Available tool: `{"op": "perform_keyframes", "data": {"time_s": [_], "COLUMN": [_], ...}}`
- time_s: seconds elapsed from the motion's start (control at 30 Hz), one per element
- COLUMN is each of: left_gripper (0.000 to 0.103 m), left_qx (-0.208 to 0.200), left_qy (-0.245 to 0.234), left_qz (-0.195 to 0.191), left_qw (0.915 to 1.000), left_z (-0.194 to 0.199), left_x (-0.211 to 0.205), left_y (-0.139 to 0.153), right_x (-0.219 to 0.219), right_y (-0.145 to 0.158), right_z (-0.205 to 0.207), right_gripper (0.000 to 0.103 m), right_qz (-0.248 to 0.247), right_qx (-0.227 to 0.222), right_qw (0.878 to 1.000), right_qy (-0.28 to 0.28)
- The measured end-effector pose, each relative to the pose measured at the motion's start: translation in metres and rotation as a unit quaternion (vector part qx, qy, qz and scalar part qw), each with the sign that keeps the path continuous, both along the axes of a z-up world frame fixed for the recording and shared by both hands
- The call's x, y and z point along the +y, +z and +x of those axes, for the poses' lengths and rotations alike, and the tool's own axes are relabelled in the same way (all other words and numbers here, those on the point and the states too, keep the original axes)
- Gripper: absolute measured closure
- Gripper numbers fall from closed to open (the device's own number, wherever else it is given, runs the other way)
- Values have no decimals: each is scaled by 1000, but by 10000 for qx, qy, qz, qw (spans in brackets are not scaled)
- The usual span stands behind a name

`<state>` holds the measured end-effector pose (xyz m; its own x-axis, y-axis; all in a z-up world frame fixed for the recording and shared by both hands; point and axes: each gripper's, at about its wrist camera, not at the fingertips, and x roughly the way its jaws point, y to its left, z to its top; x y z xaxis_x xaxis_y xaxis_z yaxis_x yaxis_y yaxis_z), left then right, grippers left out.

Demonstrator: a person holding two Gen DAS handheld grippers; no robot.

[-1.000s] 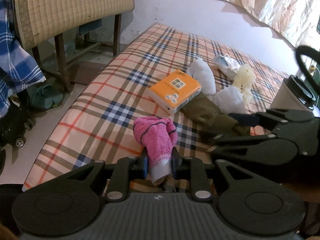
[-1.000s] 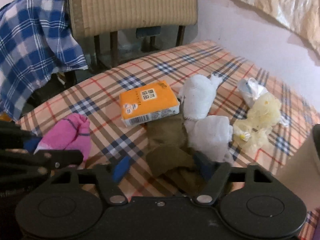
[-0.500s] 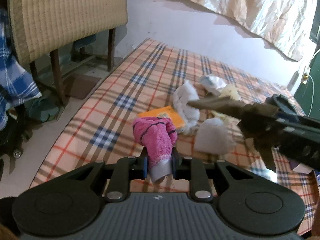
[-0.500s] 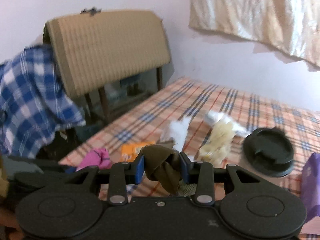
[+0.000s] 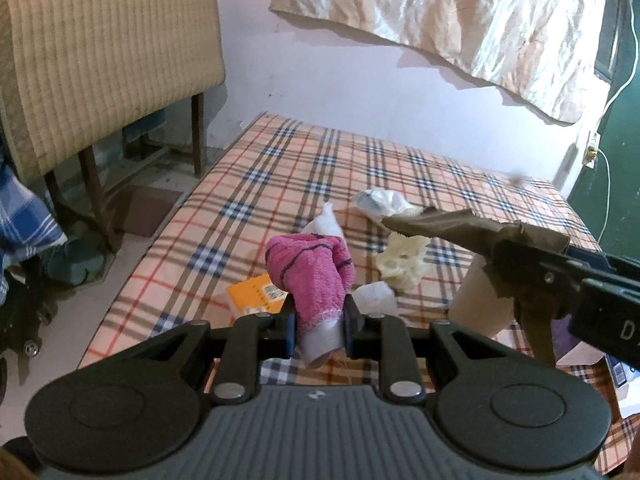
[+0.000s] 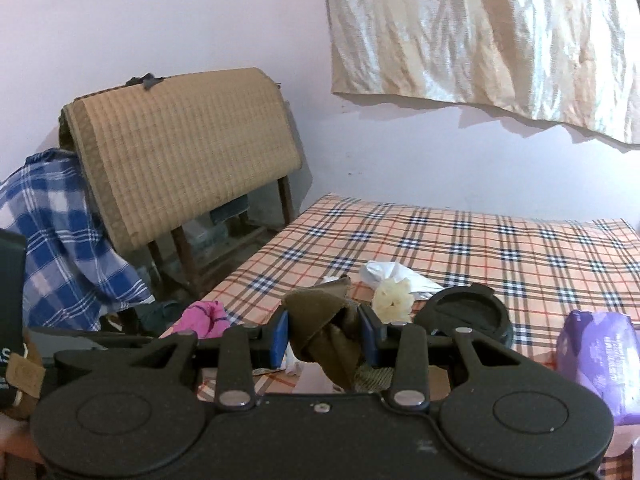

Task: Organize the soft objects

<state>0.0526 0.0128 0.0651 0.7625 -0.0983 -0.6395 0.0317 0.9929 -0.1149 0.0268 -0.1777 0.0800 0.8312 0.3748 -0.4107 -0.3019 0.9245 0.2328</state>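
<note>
The left claw (image 5: 319,326) is clamped on one pink fluffy sock with dark stripes (image 5: 310,270), whose grey cuff sits between the pads, and the sock is held up above the bed. The right claw (image 6: 324,332) is clamped on one olive-brown piece of cloth (image 6: 324,320), bunched between its blue pads; in the left wrist view this cloth sticks out sideways in the air. Below, on the bed with the checked orange sheet (image 5: 280,168), lies one orange tissue pack (image 5: 256,294), partly hidden behind the pink sock. Just beside it lie two white rolled cloths, one near (image 5: 376,298) and one farther (image 5: 326,224). One pale yellow crumpled thing (image 5: 402,262) lies between them and one white plastic bag (image 5: 380,202), which is the farthest on the sheet. At the right stands one beige cup with a black lid (image 6: 466,316), and one purple soft pack (image 6: 596,356) is near it. Beyond the bed, one woven straw mat (image 6: 184,152) hangs over a wooden frame, and one blue checked cloth (image 6: 56,232) hangs beside it.
</note>
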Motion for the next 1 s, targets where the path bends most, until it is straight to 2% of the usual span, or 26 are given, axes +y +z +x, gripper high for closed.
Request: {"op": "perform_keyframes", "data": {"time_s": [1.0], "left_gripper": [79], "left_qx": [-124], "left_qy": [-577], "left_qz": [-12], "left_qw": [9983], "left_z": [6], "left_x": [-60], "left_y": [21], "right_x": [-58], "right_y": [13], "right_z": [-14], "right_gripper": [58], "right_qz": [291], "right_qx": [-104], "right_qw": [9973], "right_qy": [-666]}}
